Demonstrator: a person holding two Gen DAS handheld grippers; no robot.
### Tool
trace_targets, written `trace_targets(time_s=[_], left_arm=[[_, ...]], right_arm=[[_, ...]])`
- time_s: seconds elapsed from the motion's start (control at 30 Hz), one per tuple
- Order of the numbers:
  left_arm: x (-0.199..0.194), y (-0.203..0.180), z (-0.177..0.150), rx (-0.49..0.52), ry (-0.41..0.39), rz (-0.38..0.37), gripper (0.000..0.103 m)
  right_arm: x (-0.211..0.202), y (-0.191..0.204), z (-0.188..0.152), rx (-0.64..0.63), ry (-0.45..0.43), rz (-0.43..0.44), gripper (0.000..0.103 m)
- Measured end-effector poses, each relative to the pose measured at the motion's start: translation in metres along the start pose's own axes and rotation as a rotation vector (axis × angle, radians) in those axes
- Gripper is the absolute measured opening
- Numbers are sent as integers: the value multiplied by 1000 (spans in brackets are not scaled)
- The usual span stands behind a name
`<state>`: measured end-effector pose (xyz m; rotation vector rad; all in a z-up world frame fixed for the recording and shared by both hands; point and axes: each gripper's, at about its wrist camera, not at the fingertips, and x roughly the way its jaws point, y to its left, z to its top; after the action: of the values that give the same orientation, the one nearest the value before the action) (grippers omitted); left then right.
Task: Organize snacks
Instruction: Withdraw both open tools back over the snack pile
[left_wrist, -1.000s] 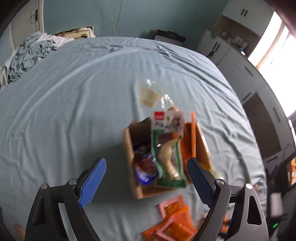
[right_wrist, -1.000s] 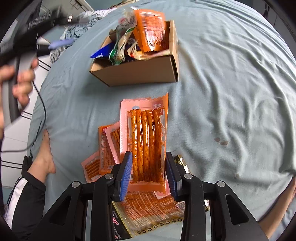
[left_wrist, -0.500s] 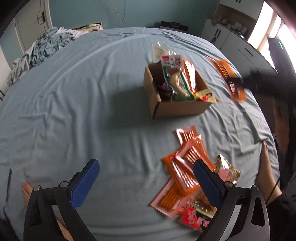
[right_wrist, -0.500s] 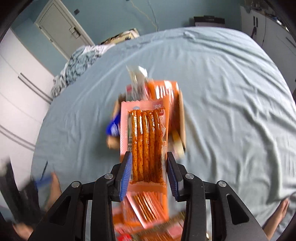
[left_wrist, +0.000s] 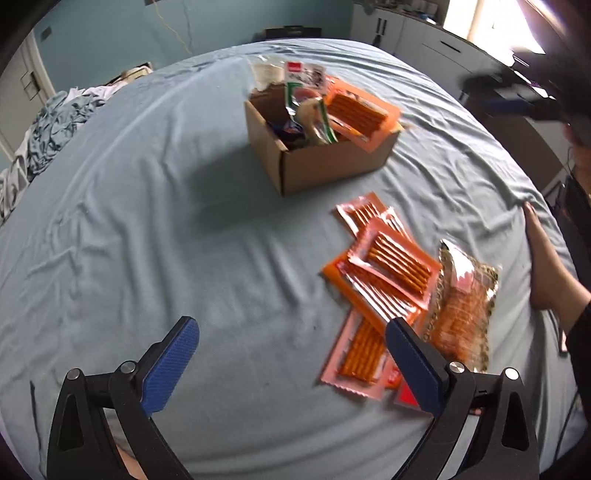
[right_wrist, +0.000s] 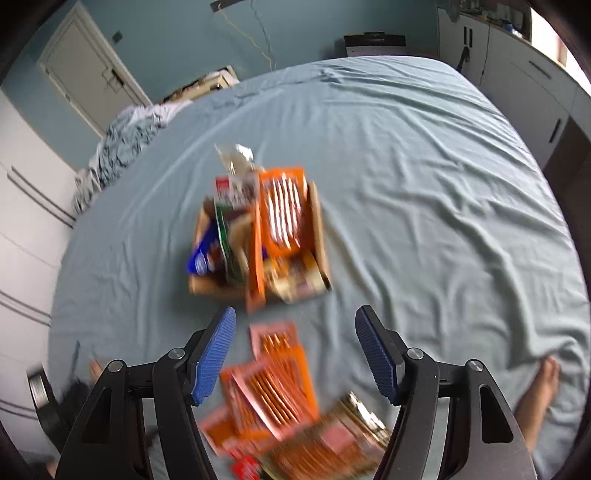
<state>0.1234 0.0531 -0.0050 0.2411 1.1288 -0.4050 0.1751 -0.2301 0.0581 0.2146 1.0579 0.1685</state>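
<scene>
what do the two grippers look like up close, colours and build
Both match. The left gripper and right gripper have a black frame with triangular cut-outs and silver round bolts at the pivots. Each finger ends in a blue ribbed pad. No cables or markings show on them.

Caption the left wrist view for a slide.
Open left claw hovers over bed; snack packets lie before the filled cardboard box.

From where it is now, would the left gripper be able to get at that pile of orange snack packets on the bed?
Probably yes. The left gripper is open, and the orange packets lie uncovered on the sheet just ahead of its right finger.
</scene>
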Motion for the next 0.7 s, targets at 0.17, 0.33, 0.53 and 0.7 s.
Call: trace_targets(time_s=[0.17, 0.33, 0.53, 0.7], left_arm=[[-5, -10, -5, 51, 4, 12, 103], [-11, -2, -11, 37, 26, 8, 103], [0, 11, -12, -8, 54, 8, 103], [20, 13, -11, -16, 97, 5, 103]], right_arm=[[-26, 3, -48, 32, 30, -82, 67], [-1, 17, -72, -136, 102, -91, 67], [42, 7, -62, -135, 180, 21, 67], [72, -24, -47, 55, 302, 224, 67]])
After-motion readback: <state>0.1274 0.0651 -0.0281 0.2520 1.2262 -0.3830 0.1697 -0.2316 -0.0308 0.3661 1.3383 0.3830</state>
